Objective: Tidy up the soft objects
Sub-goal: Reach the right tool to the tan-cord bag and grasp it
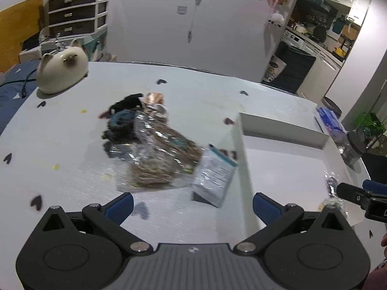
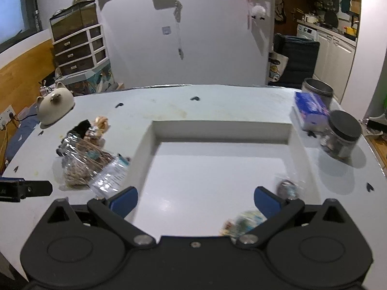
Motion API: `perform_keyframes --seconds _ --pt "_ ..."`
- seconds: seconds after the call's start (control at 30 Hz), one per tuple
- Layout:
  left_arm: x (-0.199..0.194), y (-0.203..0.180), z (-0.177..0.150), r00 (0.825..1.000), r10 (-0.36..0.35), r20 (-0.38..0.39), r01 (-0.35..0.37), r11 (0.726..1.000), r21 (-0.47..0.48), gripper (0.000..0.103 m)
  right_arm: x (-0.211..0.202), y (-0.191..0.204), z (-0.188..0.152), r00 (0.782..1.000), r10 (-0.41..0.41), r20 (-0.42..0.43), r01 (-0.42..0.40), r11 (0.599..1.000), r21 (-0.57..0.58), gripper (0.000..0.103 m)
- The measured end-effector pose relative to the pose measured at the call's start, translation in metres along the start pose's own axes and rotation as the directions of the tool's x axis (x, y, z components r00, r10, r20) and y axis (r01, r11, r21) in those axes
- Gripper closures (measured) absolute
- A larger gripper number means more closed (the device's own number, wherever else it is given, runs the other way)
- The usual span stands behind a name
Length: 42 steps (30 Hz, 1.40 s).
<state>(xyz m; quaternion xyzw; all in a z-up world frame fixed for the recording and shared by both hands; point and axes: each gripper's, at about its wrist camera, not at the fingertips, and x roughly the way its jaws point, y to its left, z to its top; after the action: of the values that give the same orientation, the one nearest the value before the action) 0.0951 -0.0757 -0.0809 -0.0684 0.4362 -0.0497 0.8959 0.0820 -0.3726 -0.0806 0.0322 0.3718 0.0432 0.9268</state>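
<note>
A heap of soft items in clear wrappers (image 1: 154,149) lies on the white table, left of a shallow white tray (image 1: 283,169). A small flat packet (image 1: 215,174) leans against the tray's left wall. My left gripper (image 1: 192,204) hangs open just short of the heap, holding nothing. My right gripper (image 2: 196,199) is open over the tray (image 2: 217,166), empty. Two small wrapped items (image 2: 286,188) (image 2: 244,221) rest in the tray's near right corner by the right fingers. The heap (image 2: 84,162) shows at the left in the right wrist view.
A cream cat-shaped ornament (image 1: 61,71) stands at the table's far left. A blue tissue pack (image 2: 310,110), a dark-lidded glass jar (image 2: 342,136) and a metal tin (image 2: 316,89) sit right of the tray. Dark heart stickers dot the tabletop.
</note>
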Motion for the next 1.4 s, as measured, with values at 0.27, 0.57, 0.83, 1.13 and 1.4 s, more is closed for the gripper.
perform_keyframes --seconds 0.27,0.57,0.83,1.13,1.4 --pt "0.007 0.046 0.014 1.000 0.009 0.009 -0.009 1.000 -0.001 0.000 0.017 0.050 0.016 0.999 0.045 0.031 -0.044 0.999 -0.028 0.000" --pt "0.023 0.082 0.025 0.996 -0.088 -0.001 0.088 0.996 -0.006 0.000 0.040 0.092 0.037 0.993 0.104 0.049 -0.098 0.990 -0.100 0.000" --pt "0.048 0.106 0.035 0.992 -0.130 -0.002 0.130 0.990 -0.059 0.032 0.068 0.115 0.051 0.991 0.130 0.039 -0.120 0.976 -0.183 0.000" --pt "0.086 0.142 0.036 0.988 -0.141 -0.054 0.129 0.973 -0.190 0.052 0.114 0.134 0.063 0.982 0.186 -0.045 -0.190 0.928 -0.321 0.008" --pt "0.108 0.162 0.038 0.969 -0.241 -0.058 0.210 0.922 -0.324 0.090 0.157 0.162 0.065 0.949 0.248 -0.194 -0.314 0.794 -0.520 0.024"
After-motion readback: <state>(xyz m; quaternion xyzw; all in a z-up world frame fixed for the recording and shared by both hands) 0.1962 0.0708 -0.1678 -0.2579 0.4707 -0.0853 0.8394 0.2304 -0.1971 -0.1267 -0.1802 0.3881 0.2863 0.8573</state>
